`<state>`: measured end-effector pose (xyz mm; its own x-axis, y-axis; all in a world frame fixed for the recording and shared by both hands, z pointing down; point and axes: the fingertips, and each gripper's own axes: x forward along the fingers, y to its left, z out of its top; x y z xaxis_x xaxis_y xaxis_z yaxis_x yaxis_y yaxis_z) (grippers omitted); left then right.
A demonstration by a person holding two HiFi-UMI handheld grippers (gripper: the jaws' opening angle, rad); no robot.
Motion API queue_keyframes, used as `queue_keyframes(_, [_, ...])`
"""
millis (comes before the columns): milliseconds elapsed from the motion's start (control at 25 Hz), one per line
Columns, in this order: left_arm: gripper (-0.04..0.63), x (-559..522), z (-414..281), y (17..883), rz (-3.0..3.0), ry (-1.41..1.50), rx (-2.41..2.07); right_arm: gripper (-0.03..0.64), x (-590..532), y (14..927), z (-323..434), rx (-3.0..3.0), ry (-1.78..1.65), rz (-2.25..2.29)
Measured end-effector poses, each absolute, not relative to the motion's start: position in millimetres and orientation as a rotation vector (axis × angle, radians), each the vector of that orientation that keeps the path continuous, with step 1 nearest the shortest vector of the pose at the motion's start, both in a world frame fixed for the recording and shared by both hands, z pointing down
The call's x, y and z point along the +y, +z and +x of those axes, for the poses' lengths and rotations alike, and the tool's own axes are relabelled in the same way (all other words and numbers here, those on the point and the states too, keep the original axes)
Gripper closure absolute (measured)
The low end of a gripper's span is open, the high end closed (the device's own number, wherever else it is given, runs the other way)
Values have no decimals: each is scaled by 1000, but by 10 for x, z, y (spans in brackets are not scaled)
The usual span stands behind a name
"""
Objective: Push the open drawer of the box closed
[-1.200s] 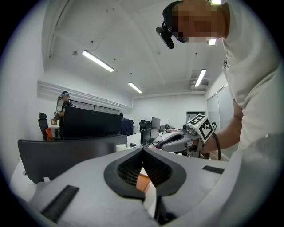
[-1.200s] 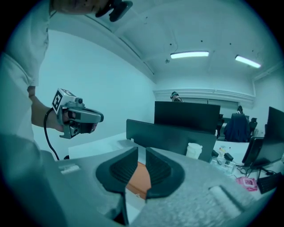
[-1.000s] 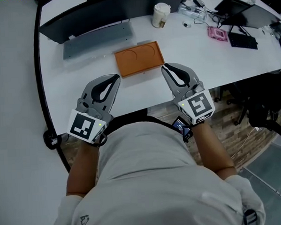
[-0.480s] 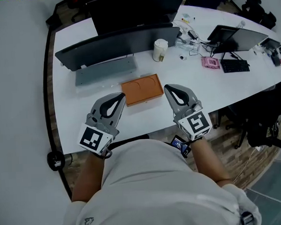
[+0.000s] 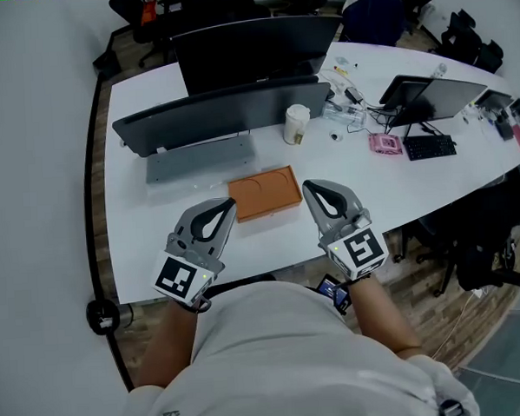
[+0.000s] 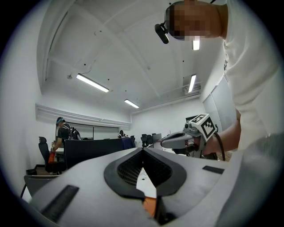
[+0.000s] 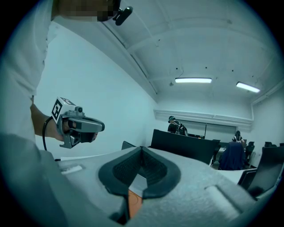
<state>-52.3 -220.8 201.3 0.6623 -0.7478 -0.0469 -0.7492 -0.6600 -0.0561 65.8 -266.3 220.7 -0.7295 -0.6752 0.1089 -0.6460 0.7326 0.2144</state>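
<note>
Not started: both jaws closed, empty. Left gripper [image 5: 226, 204] & right gripper [image 5: 310, 188] hover at table [image 5: 157, 230] front edge, flanking orange box [image 5: 265, 192]; push not yet done.

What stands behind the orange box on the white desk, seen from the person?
Behind the orange box lies a flat gray panel, then a long dark screen; a paper cup stands further right. The desk just behind the screen is covered.
</note>
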Motion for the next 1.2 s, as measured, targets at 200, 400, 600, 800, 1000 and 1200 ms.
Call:
queue_keyframes(200, [597,-2083,-530,1939,-2790,22,1244,614,-2530,2102,624,-2763,-279,1045])
queue_keyframes(400, [597,-1950,-609,1903,-2810,-33,1236,614,-2390,2025,601,-2775,-304,1009])
queue_keyframes(600, [597,-1790,-641,1984,-2859,-49,1198,614,-2183,2071,551,-2774,-274,1011])
queue_keyframes(800, [597,-1557,-833,2062,-2888,-79,1163,614,-1932,2121,401,-2752,-225,1041])
queue_keyframes(1000, [597,-1171,-1049,2057,-2922,-78,1123,614,-1549,2118,214,-2738,-207,1073])
queue_keyframes(1200, [597,-574,-1372,2091,-2929,-76,1115,614,-940,2140,-64,-2739,-208,1092])
